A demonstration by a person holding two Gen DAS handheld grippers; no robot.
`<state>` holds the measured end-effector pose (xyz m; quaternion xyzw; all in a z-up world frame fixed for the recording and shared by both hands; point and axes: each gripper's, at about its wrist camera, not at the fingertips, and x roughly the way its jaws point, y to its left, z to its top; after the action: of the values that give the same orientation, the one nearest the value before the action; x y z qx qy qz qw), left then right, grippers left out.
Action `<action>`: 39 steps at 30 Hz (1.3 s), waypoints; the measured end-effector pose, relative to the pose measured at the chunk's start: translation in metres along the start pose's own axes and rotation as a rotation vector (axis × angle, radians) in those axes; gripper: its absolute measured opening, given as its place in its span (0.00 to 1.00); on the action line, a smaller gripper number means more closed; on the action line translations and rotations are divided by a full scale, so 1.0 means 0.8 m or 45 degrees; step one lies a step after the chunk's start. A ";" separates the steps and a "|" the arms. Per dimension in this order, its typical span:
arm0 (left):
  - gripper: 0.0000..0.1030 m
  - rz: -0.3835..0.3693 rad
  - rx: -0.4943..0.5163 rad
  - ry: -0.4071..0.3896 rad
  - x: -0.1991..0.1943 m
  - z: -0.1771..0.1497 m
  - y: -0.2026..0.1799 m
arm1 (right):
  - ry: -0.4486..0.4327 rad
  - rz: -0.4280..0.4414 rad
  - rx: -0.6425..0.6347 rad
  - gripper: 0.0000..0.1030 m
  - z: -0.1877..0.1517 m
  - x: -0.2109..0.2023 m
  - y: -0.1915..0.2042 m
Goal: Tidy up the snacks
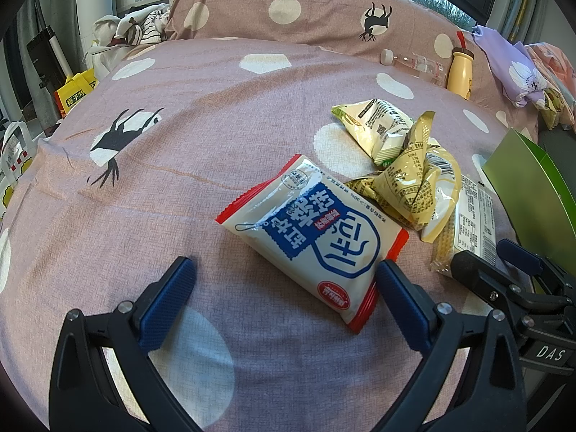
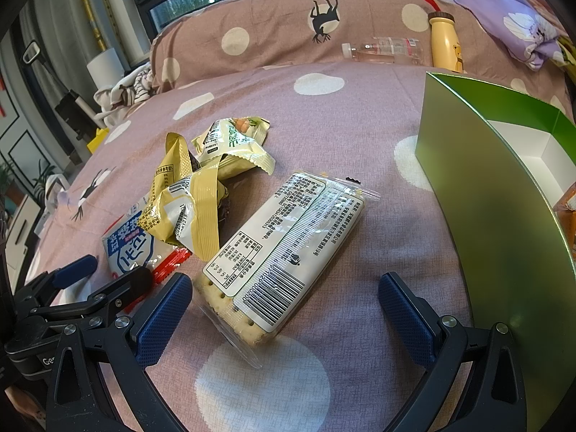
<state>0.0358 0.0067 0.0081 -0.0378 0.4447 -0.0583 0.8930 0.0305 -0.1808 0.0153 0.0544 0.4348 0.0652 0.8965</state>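
Pink polka-dot bedding serves as the work surface, and the snacks lie scattered across it near a green cardboard box with a white interior, which looks like the place they are meant to go. The left gripper is spread wide and empty, low over the fabric, with its right finger just beside the near edge of a white, blue and red foil snack packet; that packet lies flat and slightly puffed, so it probably needs the fingers to straddle a narrow side. The right gripper is likewise wide open with nothing in it, its fingers framing the near end of a long clear-wrapped cracker pack with a white barcode label. This pack lies diagonally, pointing toward the box, which sits close on the right, so a short carry would likely suffice. Between the two items, a heap of crumpled yellow foil packets rests beside a pale green sealed pouch, and the yellow ones overlap the cracker pack's far left edge. Both tools seem set for a first grasp, each on its nearest snack. An orange item at the box's right edge is too cut off to identify.
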 end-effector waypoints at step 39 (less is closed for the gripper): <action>0.97 0.017 -0.007 0.004 -0.004 0.000 -0.001 | 0.016 -0.003 -0.002 1.00 0.001 0.001 0.000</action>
<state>0.0343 0.0065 0.0107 -0.0372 0.4466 -0.0511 0.8925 0.0319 -0.1804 0.0155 0.0529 0.4406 0.0649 0.8938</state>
